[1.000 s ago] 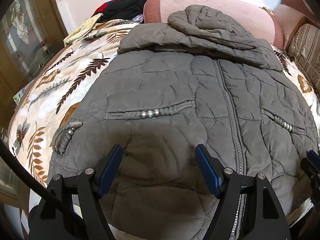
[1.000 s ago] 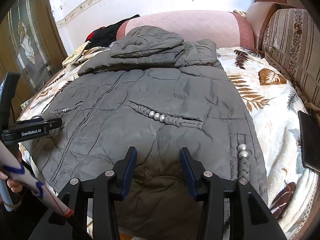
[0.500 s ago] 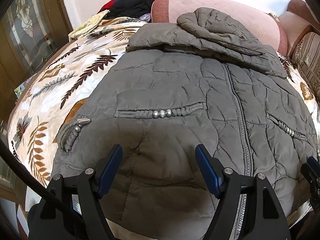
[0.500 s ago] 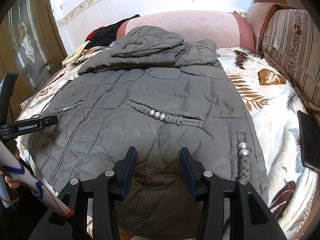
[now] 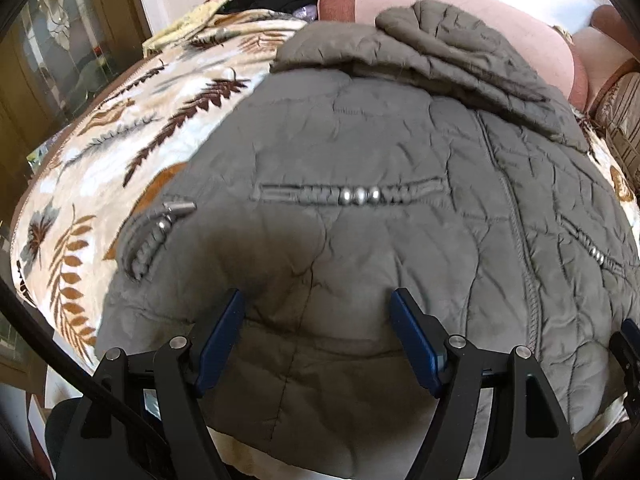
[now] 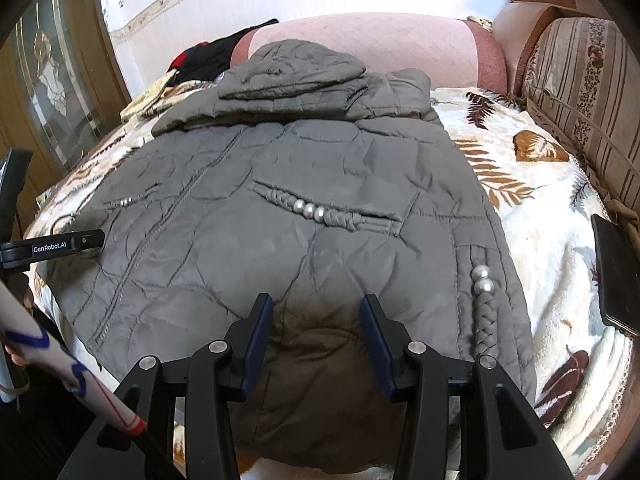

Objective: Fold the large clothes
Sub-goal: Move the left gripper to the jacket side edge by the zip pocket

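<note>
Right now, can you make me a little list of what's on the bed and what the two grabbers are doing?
Big thing: grey puffy jacket, lying flat, zipped up
Hood: folded down over the top
Underneath: leaf blanket
Behind: pink cushion, dark clothes
Right edge: dark phone on blanket
Left gripper: open, over the jacket's hem
Right gripper: open, over the hem, holding nothing
</note>
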Motion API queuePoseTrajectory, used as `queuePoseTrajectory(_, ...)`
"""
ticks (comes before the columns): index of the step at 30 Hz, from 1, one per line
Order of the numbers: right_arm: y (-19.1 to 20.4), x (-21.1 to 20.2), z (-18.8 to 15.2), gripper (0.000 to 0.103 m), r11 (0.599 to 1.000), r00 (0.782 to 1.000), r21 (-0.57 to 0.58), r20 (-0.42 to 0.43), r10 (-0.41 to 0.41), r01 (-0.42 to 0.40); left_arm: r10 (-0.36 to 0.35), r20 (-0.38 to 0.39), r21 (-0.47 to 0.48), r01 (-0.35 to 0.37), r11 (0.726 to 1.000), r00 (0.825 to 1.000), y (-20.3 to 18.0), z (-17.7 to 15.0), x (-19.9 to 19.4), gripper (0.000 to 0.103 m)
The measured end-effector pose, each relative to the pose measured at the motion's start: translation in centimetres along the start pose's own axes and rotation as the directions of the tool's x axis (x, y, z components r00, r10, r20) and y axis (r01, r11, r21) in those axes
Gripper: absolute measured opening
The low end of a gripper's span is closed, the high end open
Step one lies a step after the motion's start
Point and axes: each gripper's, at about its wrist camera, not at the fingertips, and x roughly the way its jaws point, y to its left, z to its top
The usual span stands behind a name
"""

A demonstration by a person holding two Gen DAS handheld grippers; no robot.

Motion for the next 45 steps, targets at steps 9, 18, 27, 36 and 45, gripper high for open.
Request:
queuePoseTrajectory(9, -1.4, -3.4, 0.3, 0.052, 0.998, 0.991, 0.056, 0.127, -0.038, 0.031, -0.015, 0.048, -0.043, 0.017, 0.999, 0.999, 1.8, 0.4, -1.0, 0.075)
queuePoseTrajectory(18, -3.4, -2.2, -0.9, 0.052, 0.989, 0.996, 0.127, 0.028, -0.083, 0.079, -0.022, 0.029, -0.079, 0.024, 0.997, 0.999, 3.6, 0.1, 0.2, 0.076)
queuePoseTrajectory(27, -3.3, -2.9, -1.2, 0.052, 0.987, 0.994, 0.13, 0.05, -0.097, 0.09, -0.041, 0.065, -0.07, 0.046, 0.997, 0.997, 4.3, -0.1, -0.5, 0.078)
queuePoseTrajectory(36, -4.1, -4.3, -1.5, 0.052, 0.98, 0.989, 0.168, 0.088, -0.122, 0.106, -0.063, 0.094, -0.167, 0.078, 0.983, 0.994, 8.3, 0.3, -1.4, 0.078)
queuePoseTrajectory(45, -3.9, -4.7, -1.6, 0.052, 0.978, 0.986, 0.172, 0.101, -0.135, 0.116, -0.071, 0.134, -0.14, 0.09, 0.986, 0.988, 8.0, -0.2, -2.5, 0.078)
